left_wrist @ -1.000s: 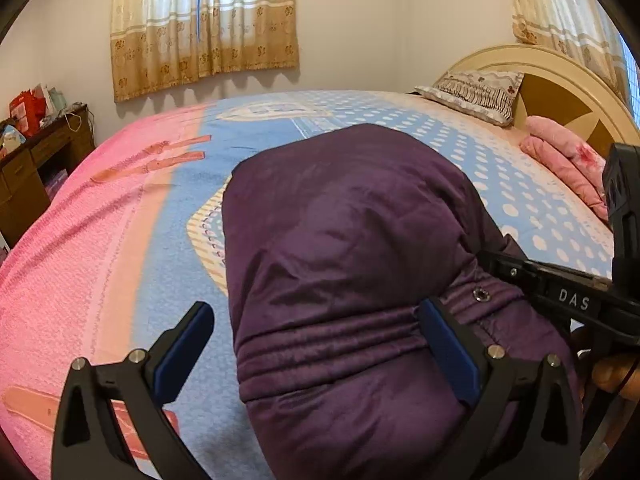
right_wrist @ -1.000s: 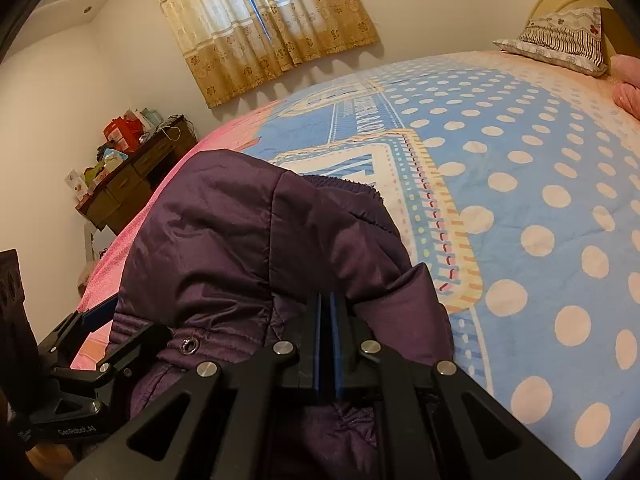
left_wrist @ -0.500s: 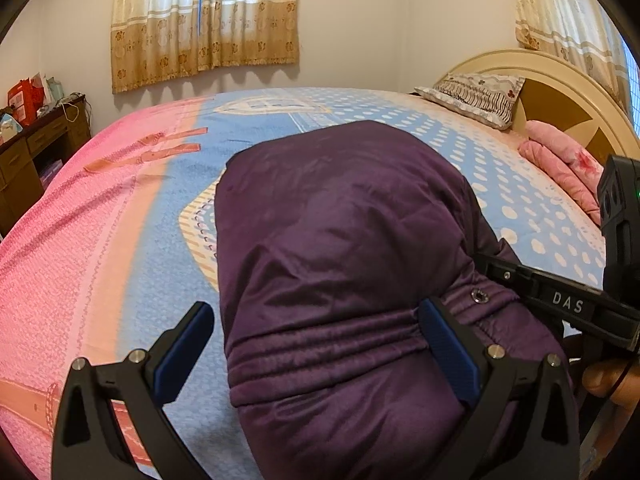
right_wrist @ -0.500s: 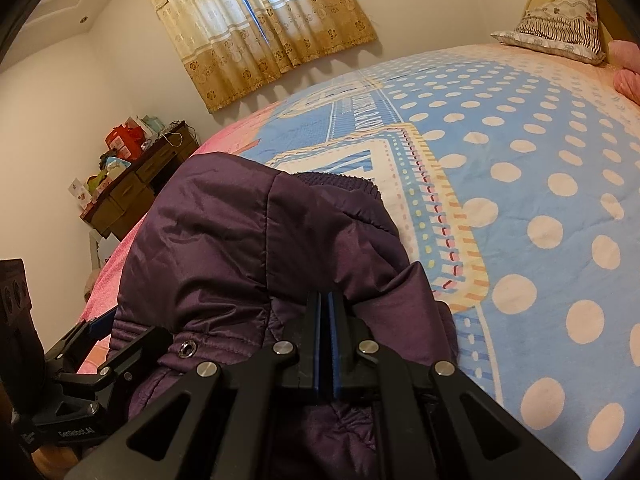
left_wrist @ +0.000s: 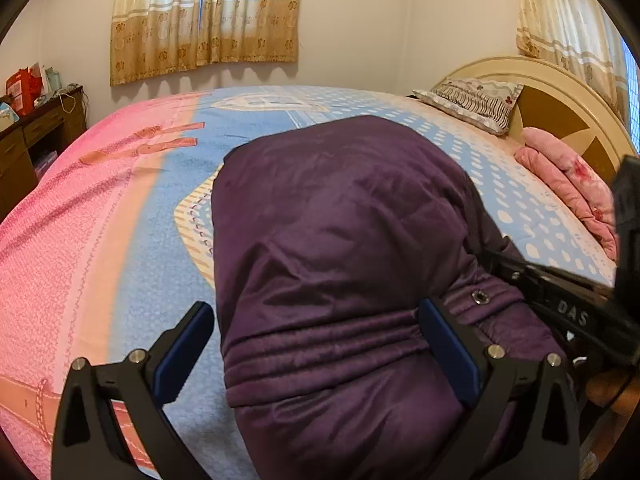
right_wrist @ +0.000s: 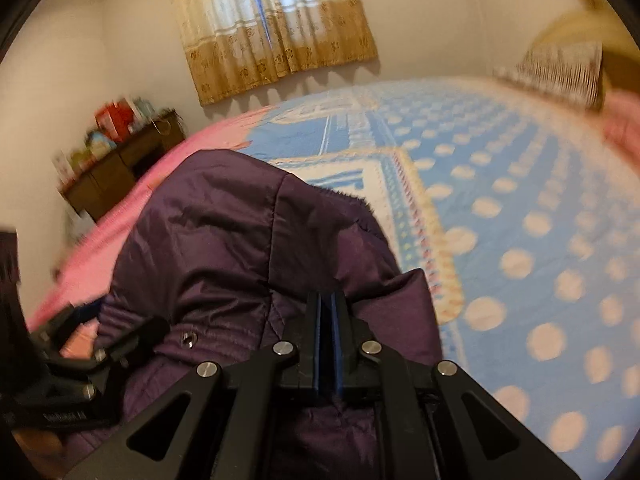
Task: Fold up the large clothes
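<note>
Apparently mid-fold, the purple jacket (left_wrist: 340,264) lies bunched on the bed (left_wrist: 120,240). The right gripper (right_wrist: 328,312) pinches its near edge; the left gripper (left_wrist: 316,340) gapes wide, straddling the hem. Next, the left should probably close on fabric.

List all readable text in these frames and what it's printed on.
"DAS": white letters on the black body of the right gripper, seen from the left wrist view.
White lettering on the left gripper body, seen from the right wrist view: too small and blurred to read.
Red boxes on the wooden desk: any print is unreadable.
Nothing readable on the purple jacket or the bedspread.
</note>
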The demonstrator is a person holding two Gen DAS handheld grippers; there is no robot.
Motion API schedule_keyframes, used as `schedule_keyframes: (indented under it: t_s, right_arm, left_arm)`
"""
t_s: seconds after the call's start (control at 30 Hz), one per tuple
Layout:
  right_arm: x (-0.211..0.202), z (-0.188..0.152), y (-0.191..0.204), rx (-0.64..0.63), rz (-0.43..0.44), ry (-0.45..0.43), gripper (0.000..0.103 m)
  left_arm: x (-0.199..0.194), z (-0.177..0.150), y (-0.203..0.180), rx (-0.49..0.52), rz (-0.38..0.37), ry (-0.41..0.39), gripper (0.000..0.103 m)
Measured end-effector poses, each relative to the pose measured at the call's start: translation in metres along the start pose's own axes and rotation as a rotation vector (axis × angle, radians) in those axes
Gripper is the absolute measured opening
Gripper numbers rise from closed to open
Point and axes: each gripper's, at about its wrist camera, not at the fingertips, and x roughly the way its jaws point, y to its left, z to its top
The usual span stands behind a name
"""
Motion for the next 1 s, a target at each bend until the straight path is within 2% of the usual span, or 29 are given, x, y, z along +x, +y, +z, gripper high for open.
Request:
schedule_keyframes:
  t_s: [0.07, 0.13, 0.17, 0.2, 0.3, 0.43, 0.57, 0.73, 1.0]
  right_arm:
    - [-0.009, 0.001, 0.006, -0.032, -0.040, -0.011, 0.021]
    - [-0.017, 0.002, 0.006, -0.035, -0.101, -0.026, 0.075]
    - [-0.019, 0.002, 0.005, -0.048, -0.129, -0.037, 0.089]
    - [-0.020, 0.003, 0.004, -0.059, -0.118, -0.034, 0.099]
    - [-0.012, 0.005, -0.009, 0.005, -0.071, 0.017, 0.099]
    - [-0.002, 0.008, -0.009, 0.014, -0.056, 0.051, 0.099]
    - [0.007, 0.004, -0.014, 0.069, -0.005, 0.084, 0.099]
    - [0.017, 0.001, -0.027, 0.142, 0.075, 0.121, 0.100]
    - [0.037, -0.002, -0.041, 0.239, 0.186, 0.190, 0.101]
  left_arm:
    - [0.000, 0.000, 0.001, -0.003, -0.004, 0.000, 0.103]
    - [0.000, 0.000, 0.000, -0.002, -0.004, -0.001, 0.103]
    - [0.000, 0.000, 0.001, -0.003, -0.005, -0.002, 0.103]
    - [0.000, -0.001, 0.001, -0.004, -0.006, -0.002, 0.103]
    - [0.000, 0.000, 0.002, -0.002, -0.005, -0.002, 0.103]
    - [-0.001, -0.001, 0.003, -0.003, -0.006, 0.001, 0.103]
    - [-0.003, -0.004, 0.009, -0.018, -0.026, 0.009, 0.103]
    - [0.001, -0.006, 0.020, -0.096, -0.094, 0.042, 0.103]
    - [0.024, -0.013, 0.044, -0.274, -0.298, 0.141, 0.103]
